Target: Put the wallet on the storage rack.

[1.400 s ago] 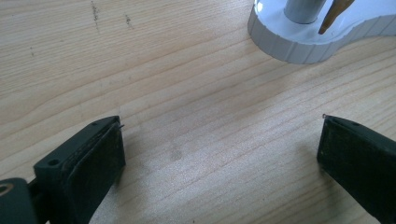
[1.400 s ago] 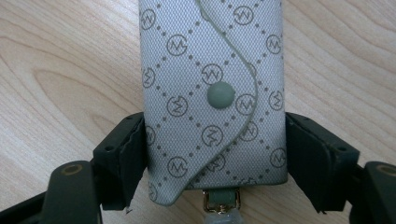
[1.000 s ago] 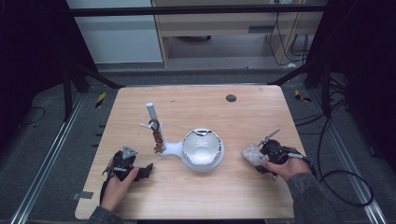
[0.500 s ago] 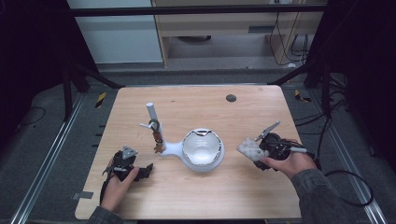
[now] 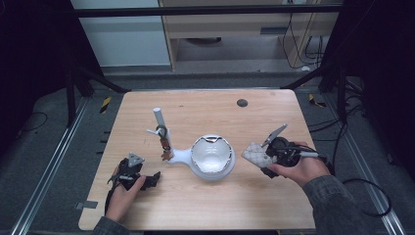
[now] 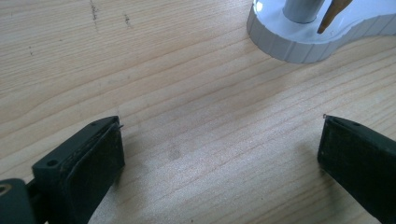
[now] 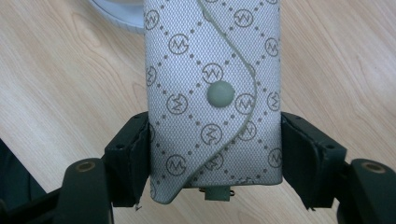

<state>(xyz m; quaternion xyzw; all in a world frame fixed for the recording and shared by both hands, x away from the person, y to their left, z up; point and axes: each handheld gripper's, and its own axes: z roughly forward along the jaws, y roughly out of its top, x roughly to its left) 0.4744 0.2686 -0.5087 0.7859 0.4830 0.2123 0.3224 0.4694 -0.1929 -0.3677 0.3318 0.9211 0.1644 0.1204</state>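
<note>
A: A pale wooden worktop (image 5: 205, 205) sits in a dim room; a white stand (image 5: 211, 157) with a dish and an upright post stands mid-board.

B: At its three o'clock, the right tool (image 5: 268, 155) clamps a patterned snap pouch (image 7: 212, 93) by its long edges, raised off the wood, probably for carrying.

A: At eight o'clock the left tool (image 5: 147, 179) rests with its jaws wide apart, gripping nothing, seemingly kept out of the way.
</note>
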